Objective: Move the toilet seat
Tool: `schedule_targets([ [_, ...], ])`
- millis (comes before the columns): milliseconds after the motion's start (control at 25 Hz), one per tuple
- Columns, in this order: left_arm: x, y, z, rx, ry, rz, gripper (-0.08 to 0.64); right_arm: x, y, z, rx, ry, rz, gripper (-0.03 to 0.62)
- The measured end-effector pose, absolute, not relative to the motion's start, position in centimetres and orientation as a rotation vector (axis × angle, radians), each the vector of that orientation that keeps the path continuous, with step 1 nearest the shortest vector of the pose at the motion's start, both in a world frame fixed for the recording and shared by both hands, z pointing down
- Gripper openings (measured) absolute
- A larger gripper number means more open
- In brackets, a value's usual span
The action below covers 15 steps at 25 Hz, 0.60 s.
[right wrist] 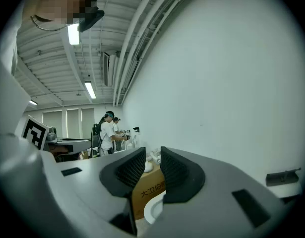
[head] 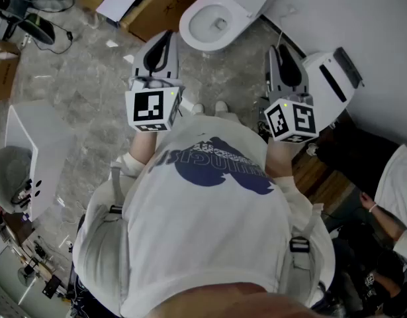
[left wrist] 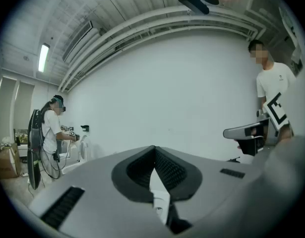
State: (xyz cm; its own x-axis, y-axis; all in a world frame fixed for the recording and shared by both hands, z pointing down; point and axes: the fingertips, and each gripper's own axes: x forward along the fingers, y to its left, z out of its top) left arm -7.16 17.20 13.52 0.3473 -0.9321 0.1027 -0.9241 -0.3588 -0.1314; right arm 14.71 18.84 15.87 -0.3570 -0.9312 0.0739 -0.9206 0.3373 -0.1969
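Two grippers are held level, side by side, ahead of the person's chest. Nothing is gripped: the left gripper (head: 162, 45) (left wrist: 154, 150) is closed on itself, and a narrow gap is kept between the jaws of the right gripper (head: 286, 52) (right wrist: 152, 155). The toilet seat (head: 192, 35) is seen on the floor-standing bowl just beyond them, untouched. Chinese characters are printed on the cardboard box (right wrist: 147, 192) (head: 167, 5), partly hidden.

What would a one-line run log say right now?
left gripper: fingers shut, empty | right gripper: fingers apart, empty | toilet: ahead, untouched
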Motion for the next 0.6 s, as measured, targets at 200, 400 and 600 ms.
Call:
schedule_targets([
  [200,-7.2,17.0,13.9,-2.532,1.749,-0.257,-0.003,14.5,18.7,16.2,-1.745,2.532,-0.318,0.104],
  [400,-7.1,16.9,14.4,-2.541,1.758,-0.267,-0.003,14.6,18.6,16.7,-1.741,2.541,-0.338,0.104],
  [600,-7.5,16.6,14.9,-2.565,1.757,-0.214,-0.003,15.5,18.4,16.9,-1.713,2.482,-0.411,0.120],
])
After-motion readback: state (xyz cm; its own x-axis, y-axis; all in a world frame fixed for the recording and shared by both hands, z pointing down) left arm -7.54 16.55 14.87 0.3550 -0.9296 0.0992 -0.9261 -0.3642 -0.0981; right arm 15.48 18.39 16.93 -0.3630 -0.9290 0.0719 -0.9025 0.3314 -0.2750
